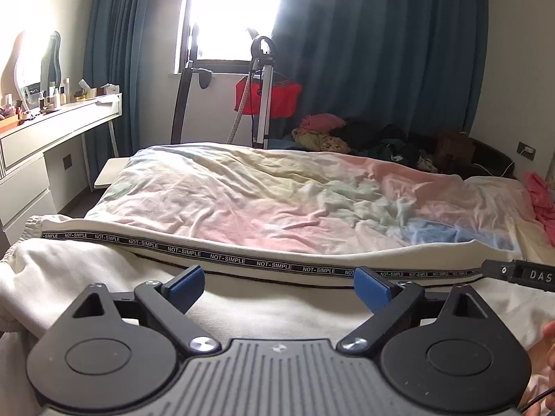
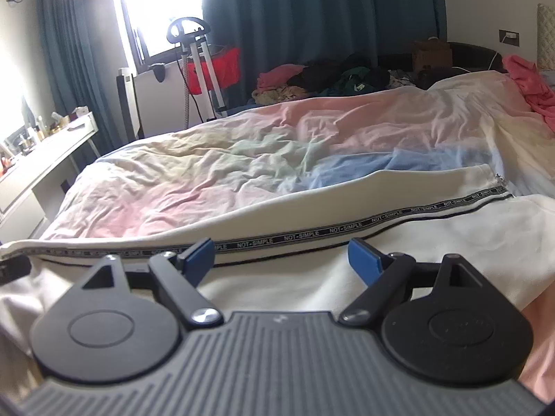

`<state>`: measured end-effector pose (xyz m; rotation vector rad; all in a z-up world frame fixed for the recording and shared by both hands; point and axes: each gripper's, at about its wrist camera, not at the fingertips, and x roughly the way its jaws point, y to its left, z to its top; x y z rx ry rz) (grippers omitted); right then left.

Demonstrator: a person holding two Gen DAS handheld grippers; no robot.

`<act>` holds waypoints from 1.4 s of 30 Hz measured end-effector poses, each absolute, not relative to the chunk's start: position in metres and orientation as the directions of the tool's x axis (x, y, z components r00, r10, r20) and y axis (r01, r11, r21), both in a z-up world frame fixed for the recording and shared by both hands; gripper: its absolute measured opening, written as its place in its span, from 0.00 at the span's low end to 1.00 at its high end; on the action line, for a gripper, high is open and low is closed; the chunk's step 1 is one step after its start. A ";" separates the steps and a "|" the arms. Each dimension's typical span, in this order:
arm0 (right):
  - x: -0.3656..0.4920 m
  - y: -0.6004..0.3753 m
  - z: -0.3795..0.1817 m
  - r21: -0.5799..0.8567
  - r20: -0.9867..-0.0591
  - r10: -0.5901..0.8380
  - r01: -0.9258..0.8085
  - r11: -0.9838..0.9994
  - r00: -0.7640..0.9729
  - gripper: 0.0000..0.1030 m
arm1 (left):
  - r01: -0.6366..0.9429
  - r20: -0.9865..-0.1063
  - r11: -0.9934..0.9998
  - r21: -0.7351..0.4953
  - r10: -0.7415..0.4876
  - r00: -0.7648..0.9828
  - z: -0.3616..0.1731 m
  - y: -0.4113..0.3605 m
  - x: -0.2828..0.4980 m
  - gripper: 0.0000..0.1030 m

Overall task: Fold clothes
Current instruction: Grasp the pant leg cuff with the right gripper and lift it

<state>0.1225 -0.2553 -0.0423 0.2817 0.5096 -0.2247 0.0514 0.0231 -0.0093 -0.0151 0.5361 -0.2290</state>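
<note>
My left tool's body hides the near part of the cream trousers, and their waistband end runs off the left edge. In my right view the same trousers pass under the tool and out past the bottom. The window is blown out white; I can see nothing through it. The bottles on the dressing table are too small to read. The heap of clothes behind the bed is too dark to sort into separate garments. A fingertip shows at the right edge, the rest cut off.
</note>
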 end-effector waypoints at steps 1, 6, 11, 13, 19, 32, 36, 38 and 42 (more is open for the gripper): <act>0.120 -0.260 -0.041 0.229 -0.498 -0.144 0.290 0.929 0.855 0.83 | 0.214 -0.508 0.974 -0.074 -0.221 0.832 -0.011 0.022 0.052 0.94; 0.094 -0.299 -0.014 0.332 -0.400 -0.196 0.340 0.880 0.896 0.83 | 0.225 -0.523 0.972 -0.074 -0.230 0.821 -0.019 0.016 0.052 0.96; 0.070 -0.355 0.008 0.358 -0.364 -0.228 0.362 0.861 0.903 0.83 | 0.252 -0.533 0.967 -0.037 -0.232 0.813 -0.028 0.005 0.050 0.96; 0.056 -0.388 0.000 0.381 -0.391 -0.261 0.414 0.827 0.883 0.83 | 0.257 -0.539 0.966 -0.030 -0.232 0.810 -0.031 0.001 0.051 0.97; 0.016 -0.487 -0.109 0.713 -0.551 -0.111 0.536 0.451 0.827 0.85 | 0.265 -0.567 0.964 -0.015 -0.227 0.792 -0.043 -0.008 0.056 0.97; 0.066 -0.528 -0.203 0.872 -0.345 -0.087 0.354 0.339 0.934 0.85 | 0.221 -0.573 0.973 -0.067 -0.219 0.790 -0.054 -0.001 0.073 0.97; 0.093 -0.535 -0.199 0.827 -0.392 -0.121 0.407 0.389 0.912 0.50 | 0.197 -0.568 0.980 -0.013 -0.169 0.806 -0.065 -0.007 0.084 0.97; 0.100 -0.537 -0.195 0.792 -0.437 -0.143 0.456 0.406 0.888 0.21 | 0.178 -0.572 0.984 0.015 -0.138 0.809 -0.075 -0.011 0.090 0.97; 0.095 -0.535 -0.171 0.776 -0.406 -0.201 0.453 0.438 0.891 0.11 | 0.175 -0.604 0.981 0.080 -0.092 0.792 -0.095 -0.022 0.098 0.97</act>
